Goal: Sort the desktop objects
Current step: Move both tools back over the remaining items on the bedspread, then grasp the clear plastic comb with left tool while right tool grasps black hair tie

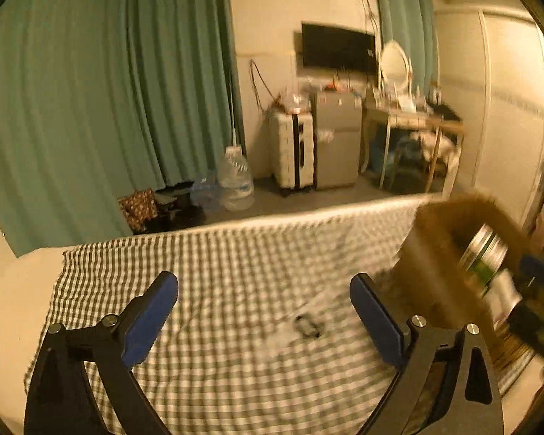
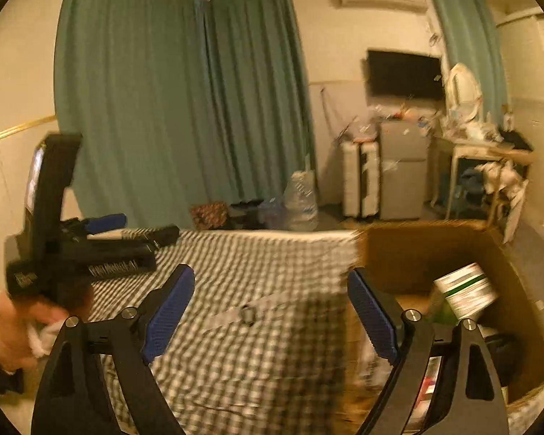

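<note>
A small dark object (image 1: 308, 326) lies on the green-and-white checked cloth (image 1: 235, 373), on a pale strip. My left gripper (image 1: 264, 282) hangs open above the cloth, nothing between its blue pads. In the right wrist view the same small object (image 2: 248, 314) lies ahead of my right gripper (image 2: 272, 279), which is also open and holds nothing. A cardboard box (image 2: 417, 250) stands at the cloth's right edge with a white-and-green can (image 2: 466, 291) inside. The left gripper (image 2: 141, 230) shows at the left, held by a hand (image 2: 7, 330). Both views are motion-blurred.
The box (image 1: 442, 239) and its can (image 1: 486, 253) sit close to the left gripper's right finger. Beyond the table's far edge are green curtains (image 1: 127, 90), water jugs (image 1: 235, 181) on the floor, a white suitcase (image 1: 293, 148), a small fridge (image 1: 337, 137) and a cluttered desk (image 1: 417, 119).
</note>
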Tool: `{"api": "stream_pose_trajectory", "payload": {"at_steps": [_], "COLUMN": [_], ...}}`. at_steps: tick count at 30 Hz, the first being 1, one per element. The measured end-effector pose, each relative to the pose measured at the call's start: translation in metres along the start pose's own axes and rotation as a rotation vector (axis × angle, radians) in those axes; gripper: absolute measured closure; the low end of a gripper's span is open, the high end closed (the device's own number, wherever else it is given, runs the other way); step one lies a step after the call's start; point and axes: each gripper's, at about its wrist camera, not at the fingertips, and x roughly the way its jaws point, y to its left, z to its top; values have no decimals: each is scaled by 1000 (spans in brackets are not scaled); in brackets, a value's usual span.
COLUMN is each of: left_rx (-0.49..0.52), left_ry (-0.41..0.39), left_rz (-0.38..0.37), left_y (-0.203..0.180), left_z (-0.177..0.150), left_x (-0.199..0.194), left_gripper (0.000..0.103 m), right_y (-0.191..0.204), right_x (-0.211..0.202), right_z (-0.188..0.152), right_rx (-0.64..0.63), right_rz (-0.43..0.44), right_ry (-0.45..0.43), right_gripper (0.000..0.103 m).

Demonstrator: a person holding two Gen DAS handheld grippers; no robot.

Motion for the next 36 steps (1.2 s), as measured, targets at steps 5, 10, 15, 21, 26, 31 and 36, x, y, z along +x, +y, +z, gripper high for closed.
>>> {"api": "stream_pose_trajectory", "payload": {"at_steps": [5,10,15,21,26,31,36], "left_rx": [9,20,36,197,101,114,87], "left_ry": [53,146,257,258,275,256,243], "left_rz": [29,9,-72,-95,-154,-143,-183], "left_y": [22,25,26,0,13,5,-4], "left_z": [-44,-70,-95,-118,-118,-117,-110], "left_x": [58,114,149,166,176,174,177], "left_gripper": [5,5,5,4,3,3,19], "right_y": [15,-4,-13,9,11,14,7], "right_x": [61,138,172,205,232,236,217], "right_z": [-27,-54,-67,-81,-82,-93,-89], "right_rx": [-22,10,11,-118,-126,-147,-84], "right_rz": [7,-31,-44,-47,-35,-42,-57], "right_ry": [105,298,343,390,419,431,364], "right_gripper": [17,40,43,43,51,98,98]}}
